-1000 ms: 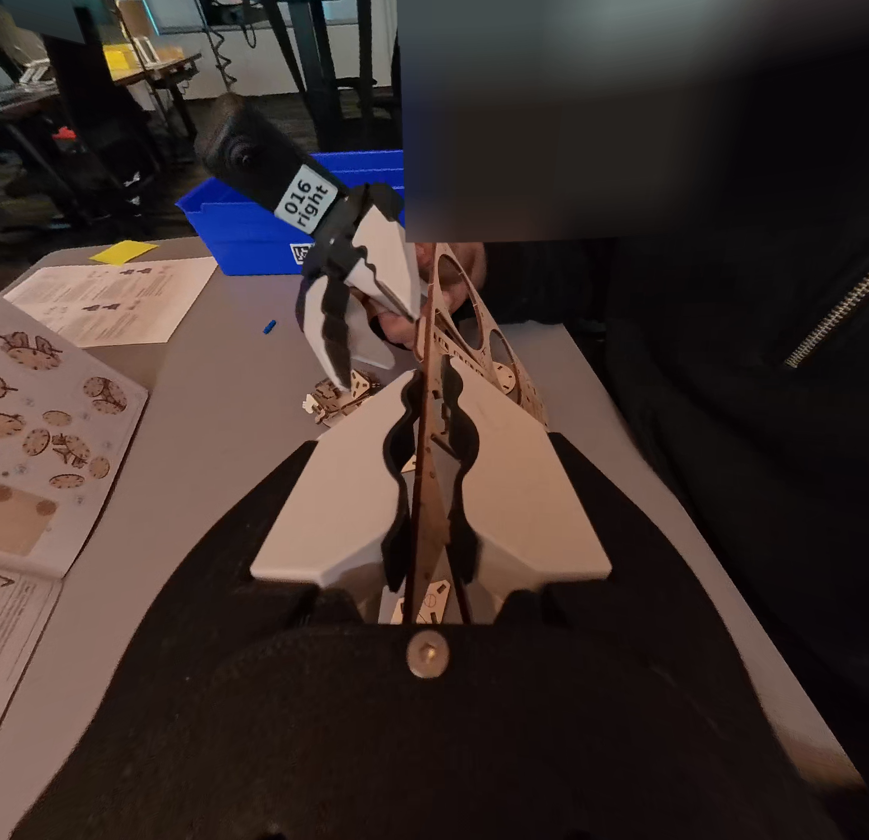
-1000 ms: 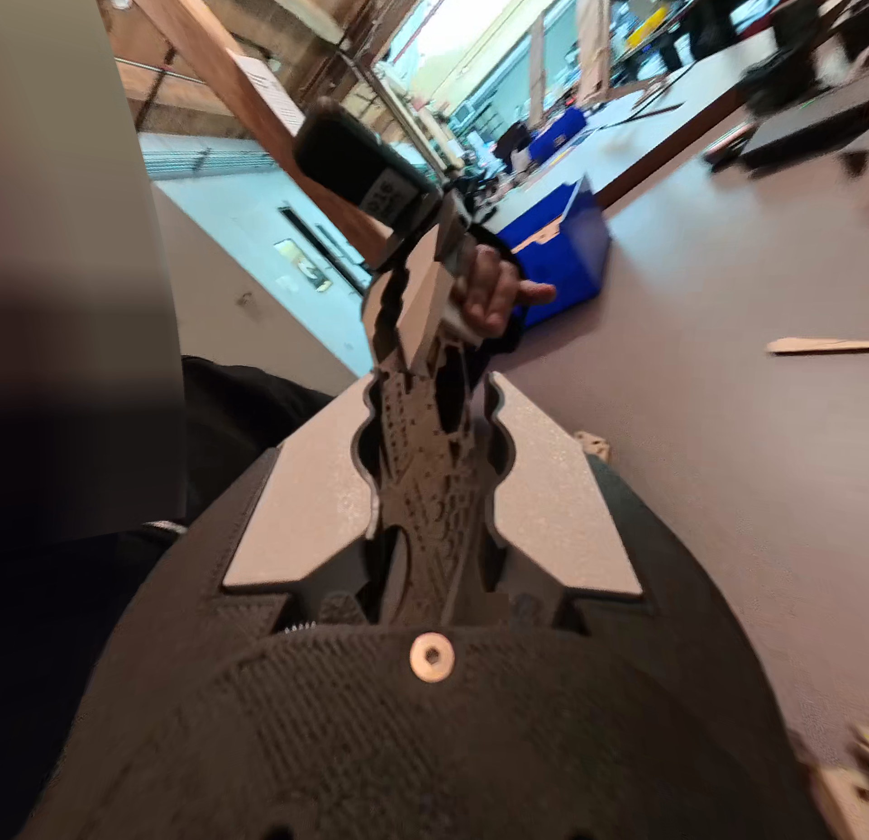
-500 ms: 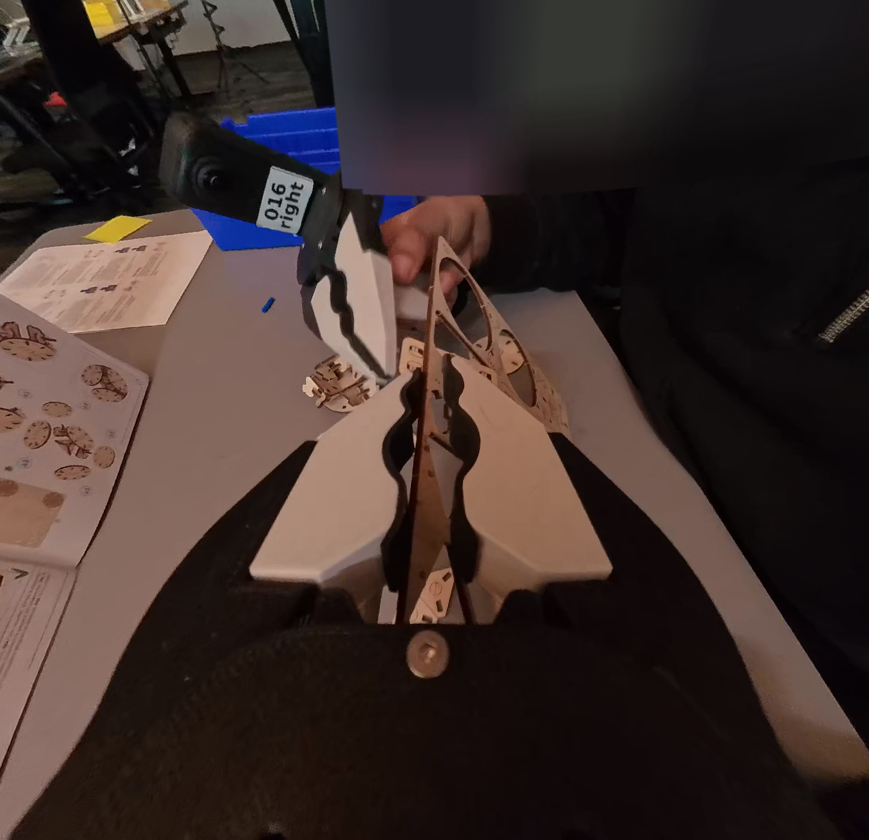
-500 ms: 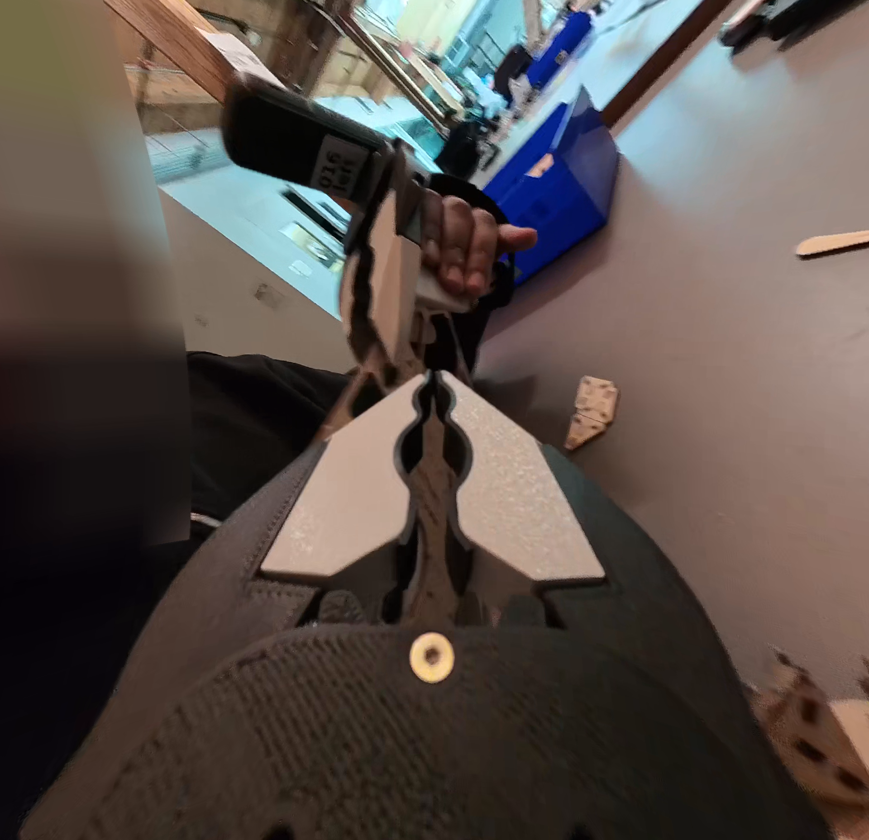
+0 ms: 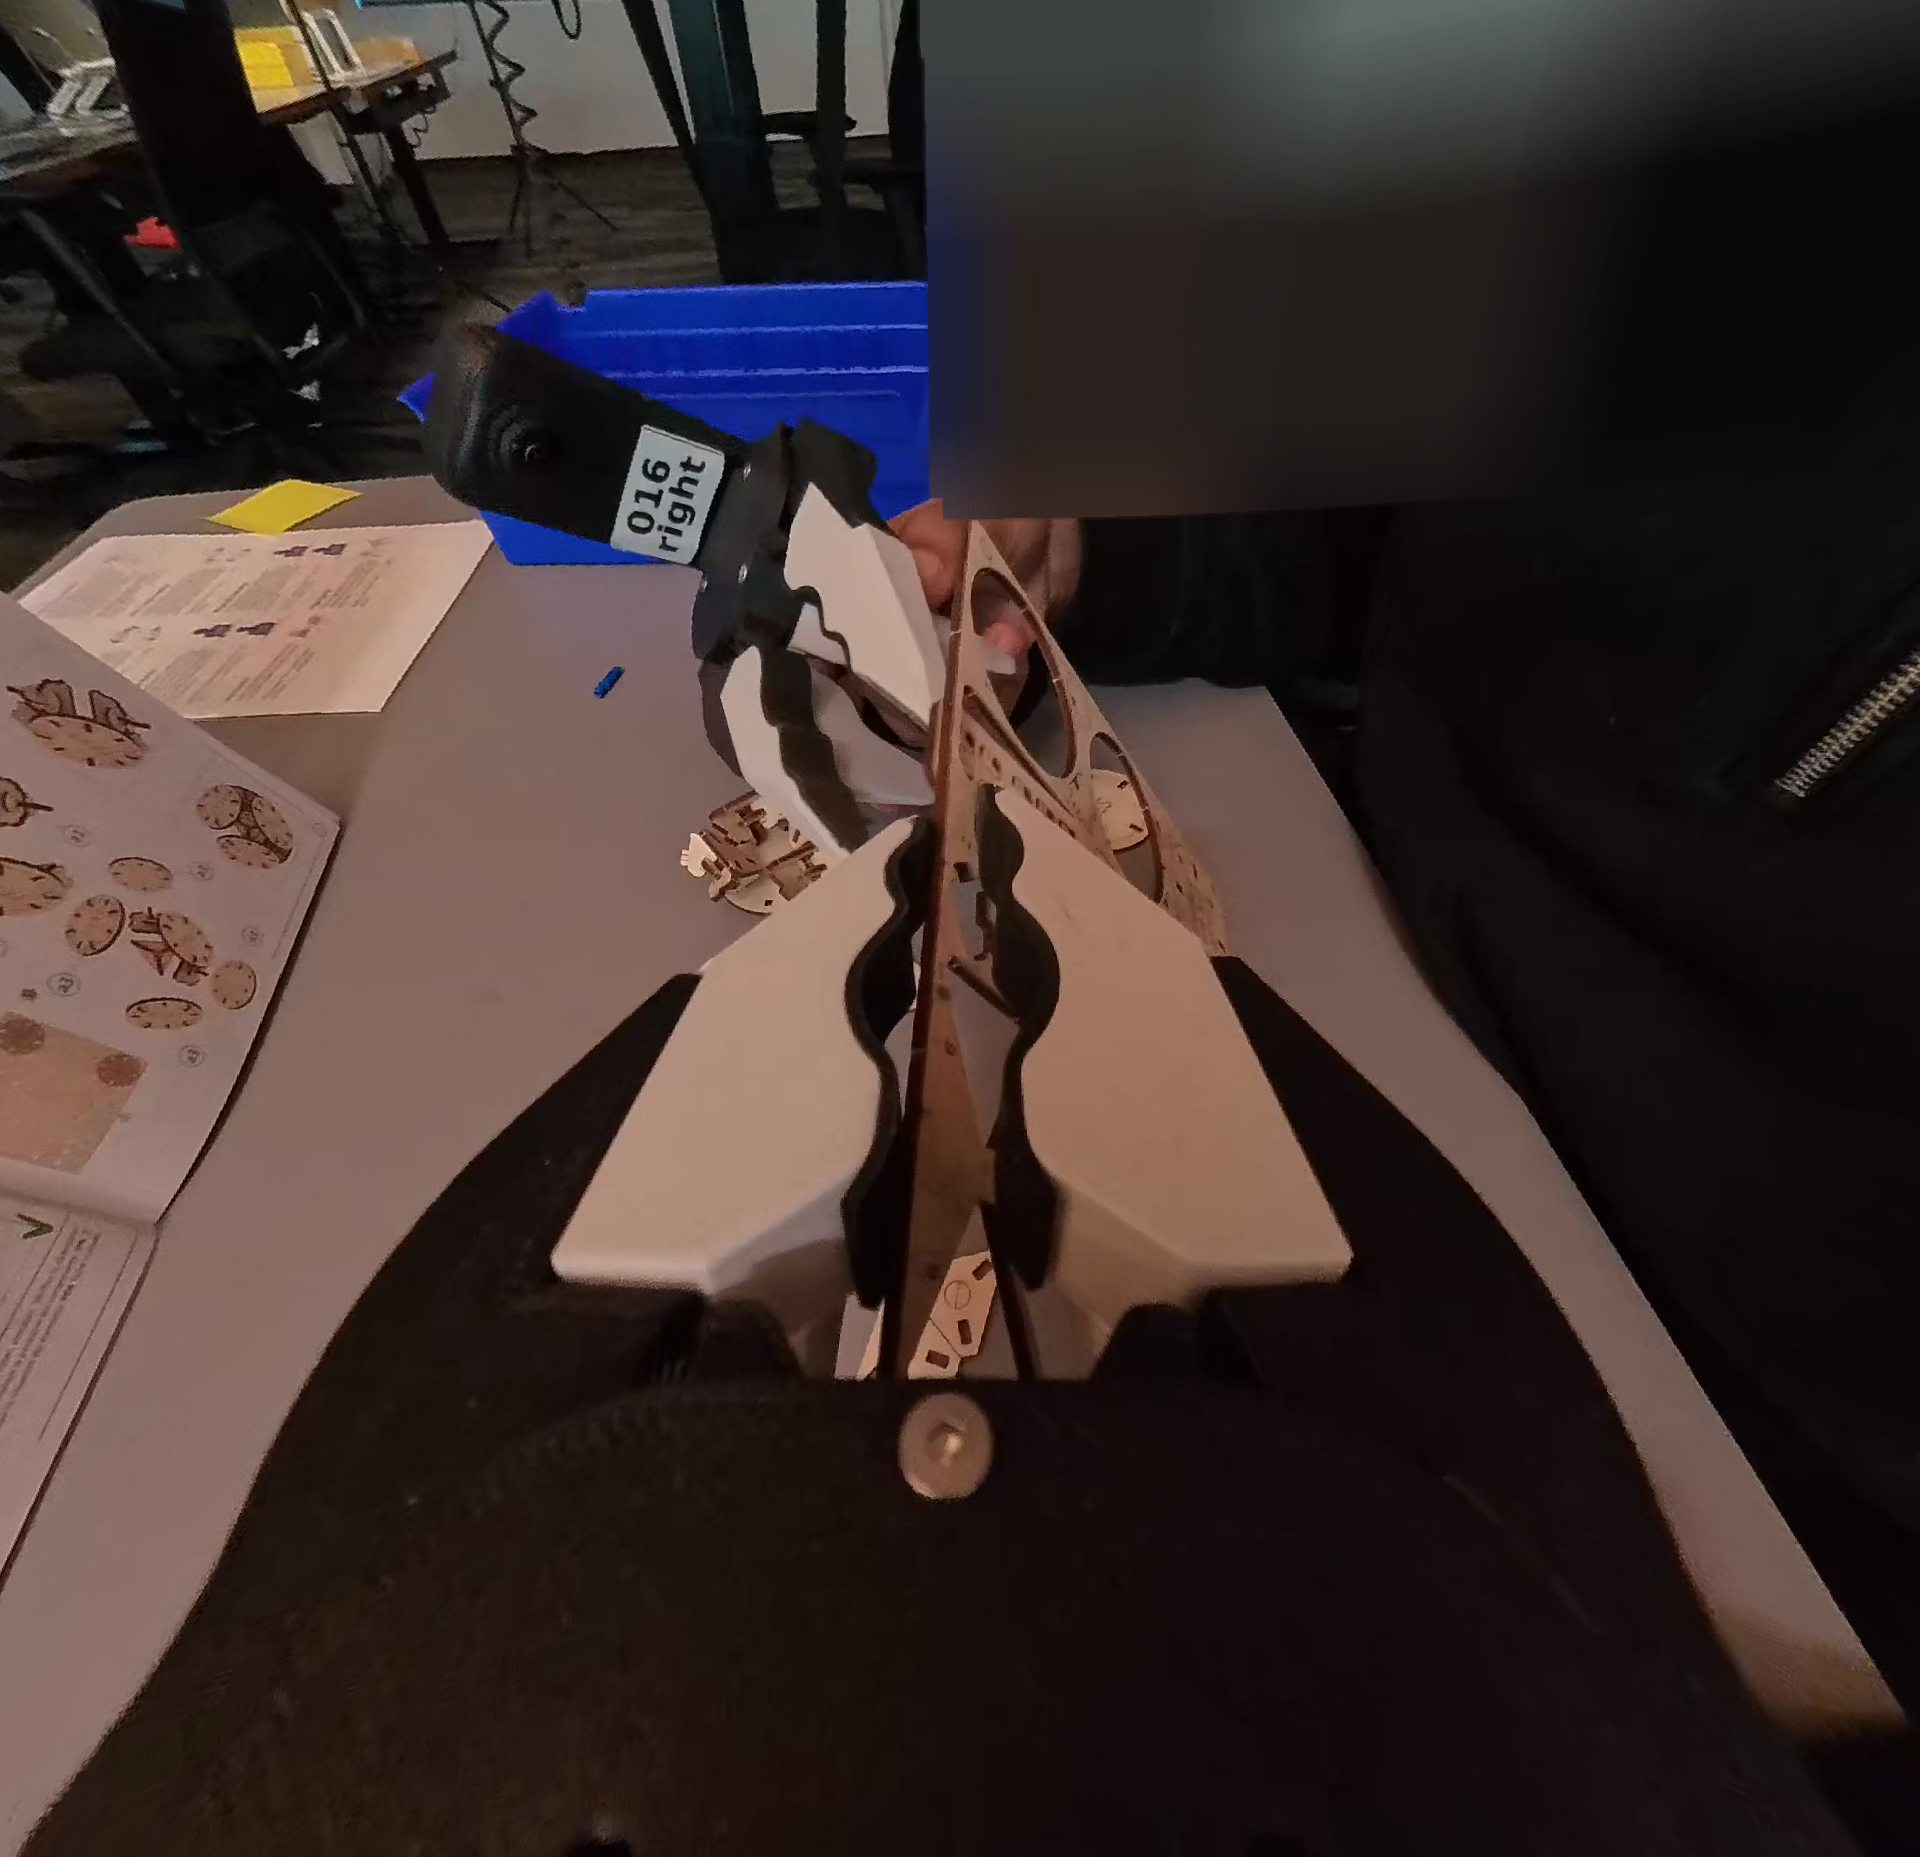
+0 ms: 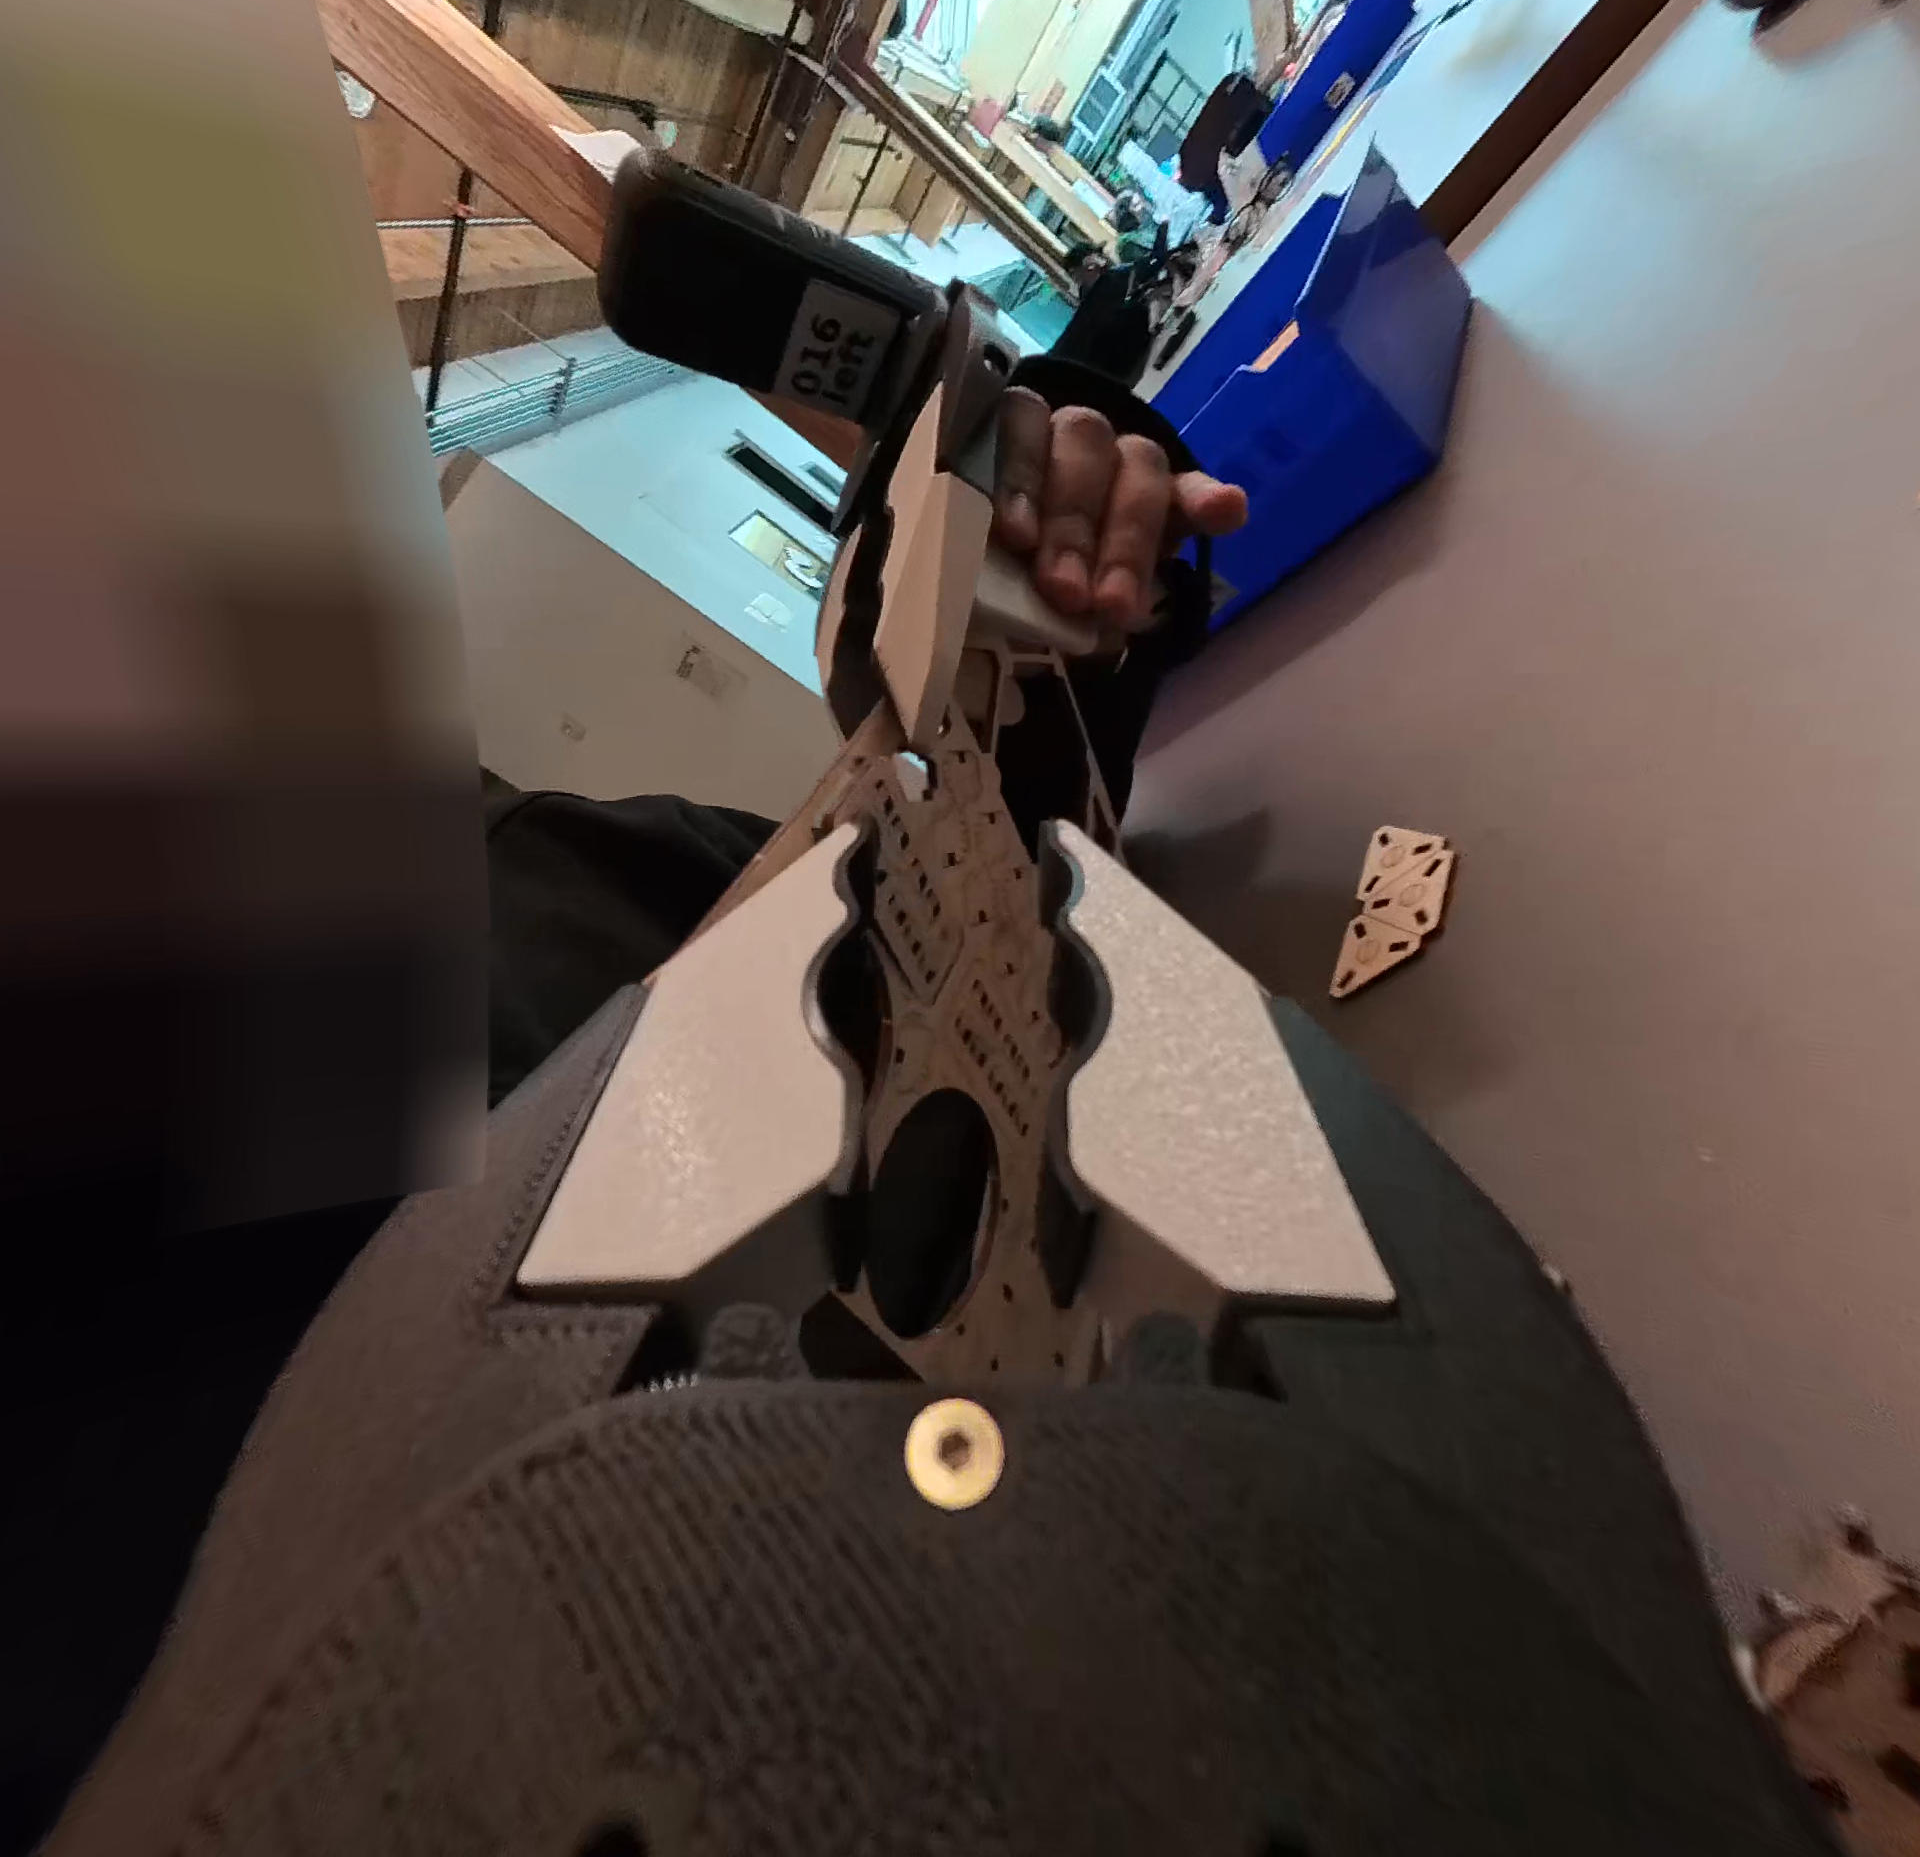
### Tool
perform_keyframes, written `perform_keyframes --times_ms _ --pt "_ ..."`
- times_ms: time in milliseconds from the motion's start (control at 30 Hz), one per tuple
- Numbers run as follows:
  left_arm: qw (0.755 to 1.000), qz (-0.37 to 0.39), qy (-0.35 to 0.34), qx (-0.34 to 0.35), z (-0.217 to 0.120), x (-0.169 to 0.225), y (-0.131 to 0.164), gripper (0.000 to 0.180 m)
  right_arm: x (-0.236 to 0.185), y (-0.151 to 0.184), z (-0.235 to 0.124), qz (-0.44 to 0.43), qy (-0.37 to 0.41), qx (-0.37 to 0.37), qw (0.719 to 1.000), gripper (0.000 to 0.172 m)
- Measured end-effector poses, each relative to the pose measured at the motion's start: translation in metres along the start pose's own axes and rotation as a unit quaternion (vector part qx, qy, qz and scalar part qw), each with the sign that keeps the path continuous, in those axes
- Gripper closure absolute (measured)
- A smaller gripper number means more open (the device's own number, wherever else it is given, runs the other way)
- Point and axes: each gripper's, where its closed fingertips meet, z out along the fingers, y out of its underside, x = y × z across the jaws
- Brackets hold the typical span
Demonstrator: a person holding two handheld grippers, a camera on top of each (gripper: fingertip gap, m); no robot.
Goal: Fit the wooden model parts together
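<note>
Left wrist view, left gripper (image 5: 951, 851): clenched on a thin laser-cut plywood sheet (image 5: 1049, 706), held edge-on and upright between the two white fingers (image 5: 790, 1059); the fingertips press it from both sides
Left wrist view, sheet: raised above the grey table (image 5: 499, 934), its upper part with large oval cut-outs leaning away toward the person in dark clothing
Left wrist view, right gripper (image 5: 894, 758): jaws parted, tips against the left face of the sheet just beyond the left gripper's fingertips; nothing clamped that I can see
Left wrist view, surroundings: a small assembled wooden part (image 5: 748, 857) lies on the table below the right gripper; printed instruction sheets (image 5: 260, 612) lie to the left, a blue bin (image 5: 727, 373) stands behind
Right wrist view, right gripper (image 6: 956, 851): fingers (image 6: 717, 1080) stand apart with the sheet (image 6: 956, 934) running flat-on between them; the pads do not press it
Right wrist view, left gripper (image 6: 914, 727): grips the far end of the sheet, a hand (image 6: 1101, 519) around its handle
Right wrist view, table: a loose triangular wooden piece (image 6: 1392, 908) lies to the right
Handling: likely light and stiff but brittle; the thin bridges between cut-outs could snap under twist
Where to hold: best on the solid border, flat faces between pads, away from the perforated parts
</note>
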Motion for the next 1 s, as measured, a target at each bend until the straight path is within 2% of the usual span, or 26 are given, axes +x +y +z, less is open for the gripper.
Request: perform_keyframes --times_ms 167,400,633,867,1000 --pt "1.000 0.002 0.004 -0.011 0.004 0.003 0.003 0.173 0.001 0.006 0.005 -0.004 0.005 -0.017 1.000 0.144" --pt "1.000 -0.009 -0.003 -0.021 0.005 -0.002 0.008 0.173 -0.016 -0.018 -0.013 -0.005 -0.044 0.046 0.998 0.140" --pt "1.000 -0.013 0.003 -0.024 0.007 0.000 0.008 0.173 -0.006 -0.004 -0.004 -0.079 0.037 -0.008 0.996 0.134" --pt "1.000 -0.005 0.015 -0.016 0.007 0.005 0.005 0.173 -0.007 -0.008 -0.007 -0.044 0.004 0.013 0.999 0.135" --pt "1.000 0.002 0.015 -0.018 0.008 0.007 0.005 0.173 -0.008 0.002 0.002 -0.031 -0.009 -0.011 0.999 0.132"
